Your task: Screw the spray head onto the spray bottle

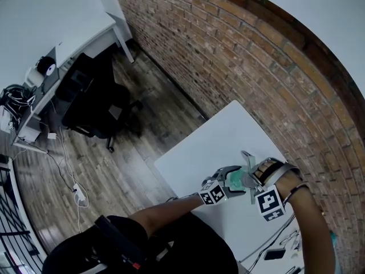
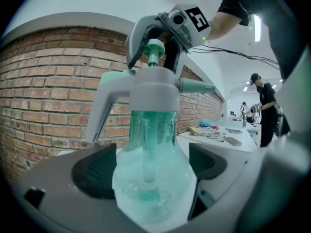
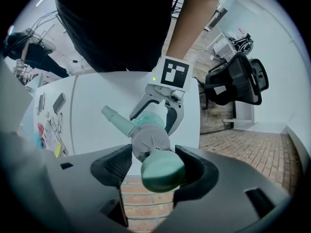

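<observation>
A translucent green spray bottle [image 2: 153, 135] stands upright over the white table [image 1: 211, 147], and my left gripper [image 2: 148, 171] is shut on its rounded body. The grey spray head [image 2: 150, 89] sits on the bottle's neck, its trigger hanging at the left and its green nozzle [image 2: 197, 86] pointing right. My right gripper [image 3: 154, 166] comes down from above, shut on the spray head [image 3: 148, 142], with the green pump knob [image 3: 163, 174] between its pads. In the head view both grippers meet at the bottle [image 1: 236, 180] near the table's right side.
A brick wall [image 1: 239, 56] runs along the table's far side. A black office chair [image 1: 94, 104] and a white desk [image 1: 68, 39] stand on the wood floor to the left. Glasses [image 2: 215, 137], a phone [image 2: 233, 141] and papers lie further along the table; a person [image 2: 265, 106] stands beyond.
</observation>
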Demonstrator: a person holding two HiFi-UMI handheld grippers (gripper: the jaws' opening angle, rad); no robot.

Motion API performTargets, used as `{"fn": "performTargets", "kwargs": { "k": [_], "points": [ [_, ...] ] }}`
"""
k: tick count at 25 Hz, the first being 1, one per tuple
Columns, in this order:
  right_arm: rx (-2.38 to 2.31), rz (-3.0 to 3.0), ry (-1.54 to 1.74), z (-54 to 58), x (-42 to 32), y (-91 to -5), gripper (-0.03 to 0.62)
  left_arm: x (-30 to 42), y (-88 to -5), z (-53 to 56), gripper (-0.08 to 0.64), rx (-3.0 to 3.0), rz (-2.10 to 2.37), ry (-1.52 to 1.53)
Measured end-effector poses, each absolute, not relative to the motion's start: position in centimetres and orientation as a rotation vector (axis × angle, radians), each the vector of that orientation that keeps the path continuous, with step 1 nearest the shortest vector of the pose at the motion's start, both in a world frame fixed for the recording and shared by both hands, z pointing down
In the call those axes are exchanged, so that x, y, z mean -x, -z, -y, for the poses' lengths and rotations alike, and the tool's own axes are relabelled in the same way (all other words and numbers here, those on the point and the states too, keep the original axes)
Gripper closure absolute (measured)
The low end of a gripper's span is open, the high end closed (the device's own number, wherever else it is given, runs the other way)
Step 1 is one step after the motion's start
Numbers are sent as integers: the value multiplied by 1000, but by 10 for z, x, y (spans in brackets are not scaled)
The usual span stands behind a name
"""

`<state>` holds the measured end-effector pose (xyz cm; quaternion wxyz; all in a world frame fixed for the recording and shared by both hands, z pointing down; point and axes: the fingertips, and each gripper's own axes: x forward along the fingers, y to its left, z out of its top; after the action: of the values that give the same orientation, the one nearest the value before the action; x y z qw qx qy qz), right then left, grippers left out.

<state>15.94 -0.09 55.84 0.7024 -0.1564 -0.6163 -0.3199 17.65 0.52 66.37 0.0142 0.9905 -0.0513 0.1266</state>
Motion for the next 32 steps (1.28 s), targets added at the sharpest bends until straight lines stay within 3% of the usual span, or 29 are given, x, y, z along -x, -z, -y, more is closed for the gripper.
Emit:
{"fn": "performTargets", "kwargs": {
  "k": [6, 12, 32],
  "points": [
    [462, 1267, 834, 0, -158, -571, 319, -172, -664, -3, 99, -3091, 138, -416],
    [437, 1307, 754, -4, -157, -575, 319, -172, -665, -4, 99, -3090, 140, -416],
    [-105, 1592, -12, 4, -153, -575, 318, -172, -665, -3, 99, -3084, 157, -402]
  ]
}}
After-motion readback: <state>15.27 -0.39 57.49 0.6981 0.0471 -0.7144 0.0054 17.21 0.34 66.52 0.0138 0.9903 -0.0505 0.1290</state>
